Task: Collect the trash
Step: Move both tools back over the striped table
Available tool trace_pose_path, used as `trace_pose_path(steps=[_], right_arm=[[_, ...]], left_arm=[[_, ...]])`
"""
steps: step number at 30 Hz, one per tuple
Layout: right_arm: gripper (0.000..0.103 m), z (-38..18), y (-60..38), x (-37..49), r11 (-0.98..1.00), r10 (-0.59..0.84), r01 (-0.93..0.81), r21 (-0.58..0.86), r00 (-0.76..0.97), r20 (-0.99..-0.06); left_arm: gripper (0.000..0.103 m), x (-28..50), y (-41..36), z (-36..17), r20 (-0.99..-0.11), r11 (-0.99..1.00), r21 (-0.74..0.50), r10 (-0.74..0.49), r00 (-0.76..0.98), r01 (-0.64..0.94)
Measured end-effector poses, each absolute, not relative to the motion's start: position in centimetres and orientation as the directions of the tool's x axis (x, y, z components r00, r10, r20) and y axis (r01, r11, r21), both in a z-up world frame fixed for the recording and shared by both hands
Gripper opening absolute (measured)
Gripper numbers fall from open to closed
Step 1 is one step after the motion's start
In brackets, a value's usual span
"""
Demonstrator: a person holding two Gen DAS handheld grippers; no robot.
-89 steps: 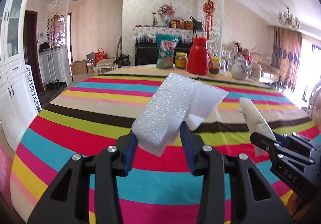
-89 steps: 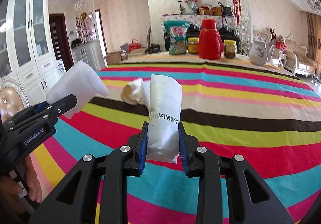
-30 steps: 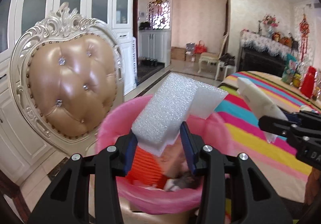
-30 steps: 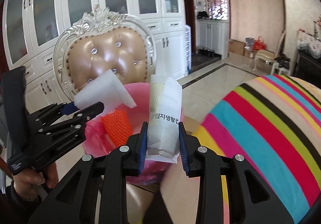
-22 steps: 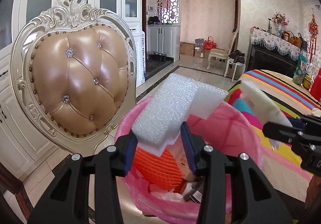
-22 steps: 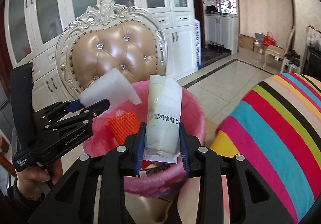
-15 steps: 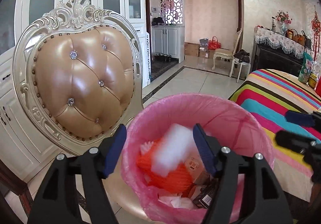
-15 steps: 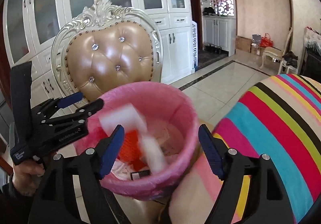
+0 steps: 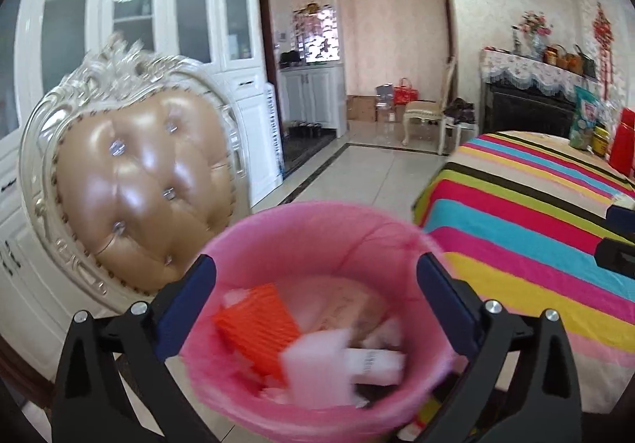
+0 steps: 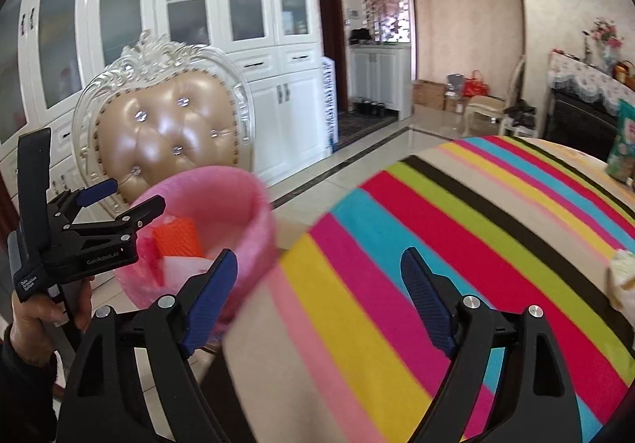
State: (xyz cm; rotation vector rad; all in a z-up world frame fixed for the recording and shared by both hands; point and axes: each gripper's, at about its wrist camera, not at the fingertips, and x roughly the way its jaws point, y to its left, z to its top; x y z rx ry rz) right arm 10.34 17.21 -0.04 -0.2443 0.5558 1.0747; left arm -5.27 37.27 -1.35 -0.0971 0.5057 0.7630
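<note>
A pink-lined trash bin (image 9: pixel 317 220) stands on a chair seat beside the table; it also shows in the right wrist view (image 10: pixel 246 212). Inside lie the white foam piece (image 9: pixel 313 363), a white printed packet (image 9: pixel 373 361) and an orange net (image 9: pixel 258 328). My left gripper (image 9: pixel 315 304) is open and empty just above the bin; it shows in the right wrist view (image 10: pixel 119 201) too. My right gripper (image 10: pixel 319 296) is open and empty over the table's striped edge. A crumpled whitish wad (image 10: pixel 623 276) lies on the table at the right.
A tufted tan chair back (image 9: pixel 139 181) rises behind the bin. The striped tablecloth (image 10: pixel 476 244) covers the table, with a red thermos (image 9: pixel 623 141), jars and a snack bag (image 9: pixel 585 121) at its far end. White cabinets (image 10: pixel 238 46) line the wall.
Both grippers carried their trash from the table to the bin, then opened. The foam and the packet dropped into the bin. The right gripper has since swung right, toward the table.
</note>
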Motion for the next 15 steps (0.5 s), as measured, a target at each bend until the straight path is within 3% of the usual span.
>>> trace_pose_path(steps=[15], right_arm=[[0.086,-0.4,-1.5,18.0,0.733,0.597,-0.677,0.056,0.603,-0.529]], left_arm=[[0.098,8.3,20.5,-0.7,-0.485,0.914,0.157,0.401,0.777,-0.374]])
